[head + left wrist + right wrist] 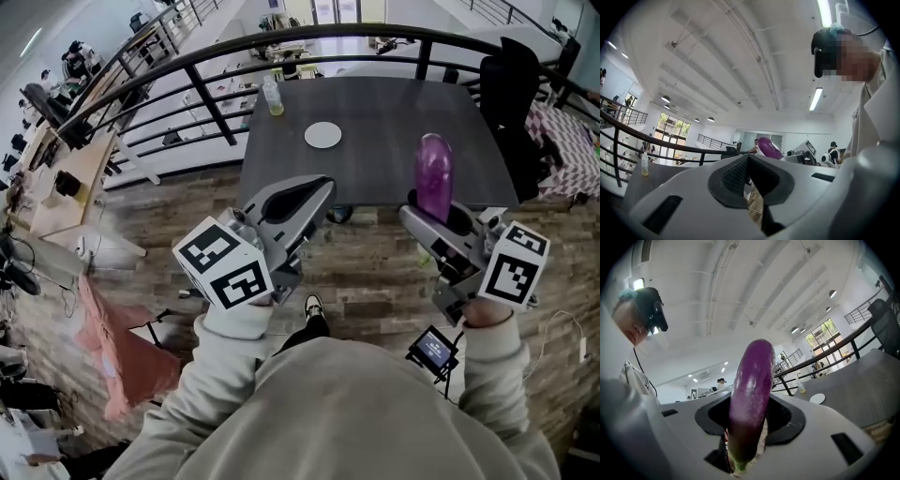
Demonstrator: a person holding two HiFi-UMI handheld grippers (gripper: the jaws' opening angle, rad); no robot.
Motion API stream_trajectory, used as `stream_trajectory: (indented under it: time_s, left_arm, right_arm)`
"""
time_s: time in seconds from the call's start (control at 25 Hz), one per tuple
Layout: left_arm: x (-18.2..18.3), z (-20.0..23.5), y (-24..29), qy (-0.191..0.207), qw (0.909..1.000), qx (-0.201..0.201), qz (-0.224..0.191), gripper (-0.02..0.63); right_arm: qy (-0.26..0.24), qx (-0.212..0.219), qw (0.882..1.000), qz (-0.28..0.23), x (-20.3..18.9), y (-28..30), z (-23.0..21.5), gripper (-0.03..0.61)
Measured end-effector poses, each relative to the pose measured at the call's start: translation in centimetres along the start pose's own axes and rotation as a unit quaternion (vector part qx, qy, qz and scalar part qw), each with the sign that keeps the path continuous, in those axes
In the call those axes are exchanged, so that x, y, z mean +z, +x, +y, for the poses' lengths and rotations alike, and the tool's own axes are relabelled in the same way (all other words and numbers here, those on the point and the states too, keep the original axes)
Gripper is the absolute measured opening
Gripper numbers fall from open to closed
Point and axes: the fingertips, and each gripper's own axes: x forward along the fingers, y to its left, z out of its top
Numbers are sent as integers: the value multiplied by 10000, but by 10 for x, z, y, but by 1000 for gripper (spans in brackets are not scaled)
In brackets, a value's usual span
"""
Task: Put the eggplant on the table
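The right gripper [441,223] has its fingers clamped, still fairly wide, on the stem end of the eggplant [752,394]. Its long axis runs up and forward out of them, at the near edge of the tabletop [375,169], not yet set down. The left gripper [317,190], fingers together and empty, waits at that edge too.

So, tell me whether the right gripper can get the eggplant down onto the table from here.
Probably yes. The right gripper holds the eggplant upright at the near edge of the table, and the bare top is free; the plate and bottle stand further off, to the left.
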Motion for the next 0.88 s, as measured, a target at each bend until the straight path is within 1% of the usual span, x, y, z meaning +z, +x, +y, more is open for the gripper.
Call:
stream_trajectory:
  time_s: [0.16,0.4,0.68,0.88]
  left_arm:
    - [-3,15,13,-89,10000,-6,-26,6]
    - [-2,44,23,-154,9999,-52,-12,6]
    - [0,98,31,-244,9997,-22,-20,6]
    - [13,153,40,-281,9996,-27,-92,6]
  right_arm:
    - [24,-34,10000,70,2,7,-15,186]
    - [19,-90,9999,113,16,29,-35,186]
    - [40,-118,9995,278,26,74,-65,186]
    - [51,-182,9991,389,44,122,-90,186]
